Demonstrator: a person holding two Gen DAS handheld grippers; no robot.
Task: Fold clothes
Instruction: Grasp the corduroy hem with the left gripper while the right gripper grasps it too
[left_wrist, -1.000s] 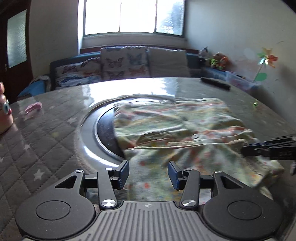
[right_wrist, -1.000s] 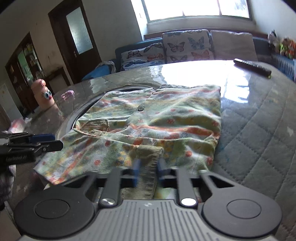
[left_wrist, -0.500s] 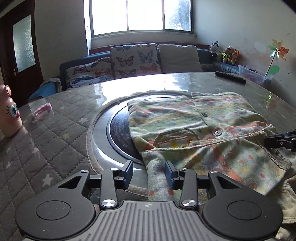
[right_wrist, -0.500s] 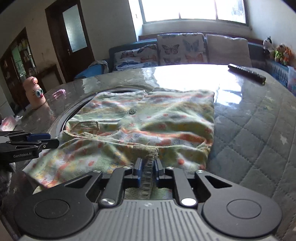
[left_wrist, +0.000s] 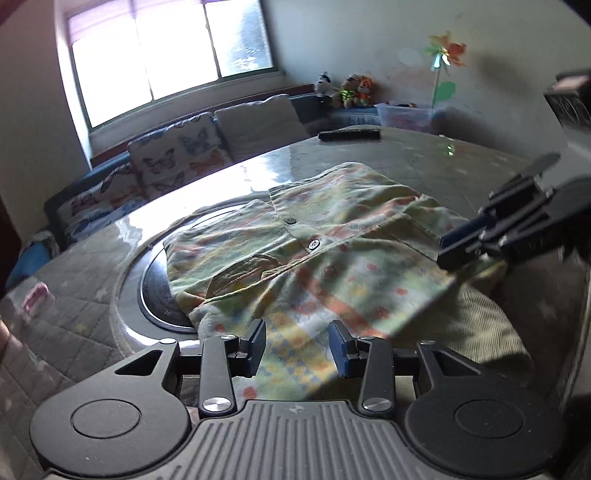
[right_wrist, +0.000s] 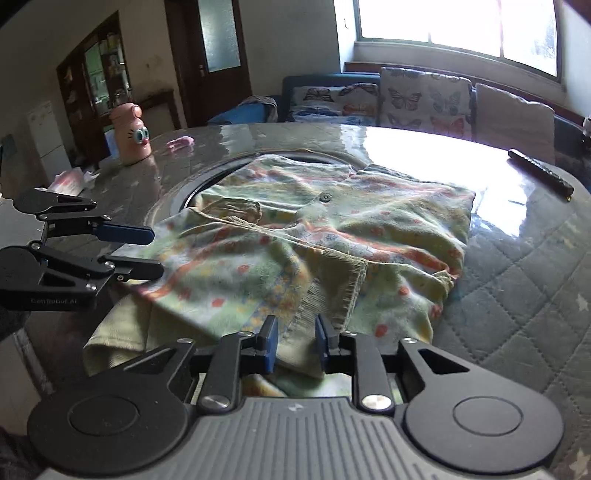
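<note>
Soft floral shirt (right_wrist: 332, 236) rumpled on quilted table (right_wrist: 524, 280), ribbed cuff (right_wrist: 332, 284) between opening right gripper (right_wrist: 294, 341), left gripper (left_wrist: 297, 345) apart.

Both grippers I run look alike: left gripper (left_wrist: 297, 347) and right gripper (right_wrist: 294, 341) have black linkage arms, silver screws, blue finger pads (right_wrist: 269, 343), ribbed grey housing, faint white lettering.
</note>
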